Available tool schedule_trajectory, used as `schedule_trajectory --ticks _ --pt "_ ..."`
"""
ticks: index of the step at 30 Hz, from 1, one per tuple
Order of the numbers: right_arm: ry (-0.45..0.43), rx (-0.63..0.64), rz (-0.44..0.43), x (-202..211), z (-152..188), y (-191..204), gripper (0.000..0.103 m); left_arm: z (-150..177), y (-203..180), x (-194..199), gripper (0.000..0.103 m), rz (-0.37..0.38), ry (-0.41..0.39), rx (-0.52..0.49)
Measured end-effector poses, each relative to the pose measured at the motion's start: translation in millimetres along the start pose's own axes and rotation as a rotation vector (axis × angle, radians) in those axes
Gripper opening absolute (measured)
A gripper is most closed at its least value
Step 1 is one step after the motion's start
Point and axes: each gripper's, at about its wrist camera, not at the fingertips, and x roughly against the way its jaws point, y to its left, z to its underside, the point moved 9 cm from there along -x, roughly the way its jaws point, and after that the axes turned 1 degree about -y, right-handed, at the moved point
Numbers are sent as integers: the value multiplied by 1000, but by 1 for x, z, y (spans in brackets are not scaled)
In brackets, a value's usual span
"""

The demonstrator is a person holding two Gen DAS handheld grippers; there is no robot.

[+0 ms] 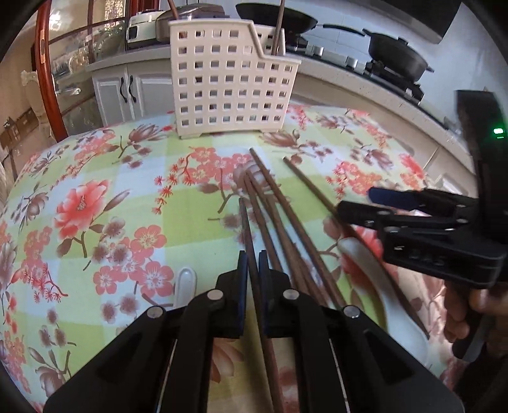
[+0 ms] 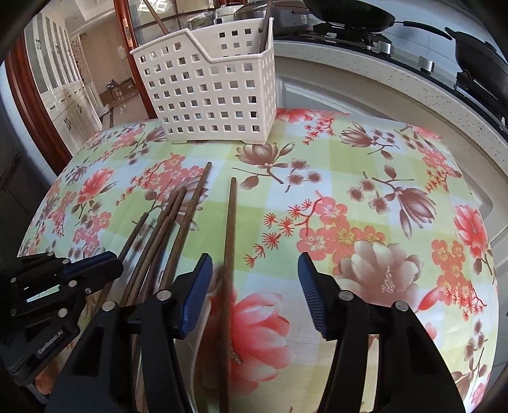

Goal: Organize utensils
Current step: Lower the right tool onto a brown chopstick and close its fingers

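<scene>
left hand-held gripper (image 1: 251,267) pinched narrow on 1 brown chopstick (image 1: 250,241). right hand-held gripper (image 2: 254,286) spread wide, holding nothing, a lone chopstick (image 2: 229,241) lying between its fingers on the floral surface (image 2: 365,197). a loose bunch of chopsticks (image 2: 171,228) lies just left of it. farther back, the white perforated basket (image 2: 206,95) stands upright with 2 chopsticks (image 1: 278,28) sticking out.

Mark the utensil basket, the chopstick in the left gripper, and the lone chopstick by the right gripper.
utensil basket (image 1: 222,82), left wrist view, front perforated wall.
chopstick in the left gripper (image 1: 246,222), left wrist view, shaft ahead of the pads.
lone chopstick (image 2: 231,216), right wrist view, upper shaft.
</scene>
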Motion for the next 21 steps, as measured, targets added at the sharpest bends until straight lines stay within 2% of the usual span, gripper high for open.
schedule_trajectory --ticks 3,7,12,21 --pt "26 20 6 -7 -1 6 41 -3 1 7 7 19 -18 14" --pt "38 74 38 -13 -2 16 36 -8 6 15 7 38 -39 39" --pt "44 116 25 -15 -4 25 10 -13 9 24 7 64 -63 65" --pt "24 103 32 -12 -8 18 7 -15 11 32 7 89 -80 87"
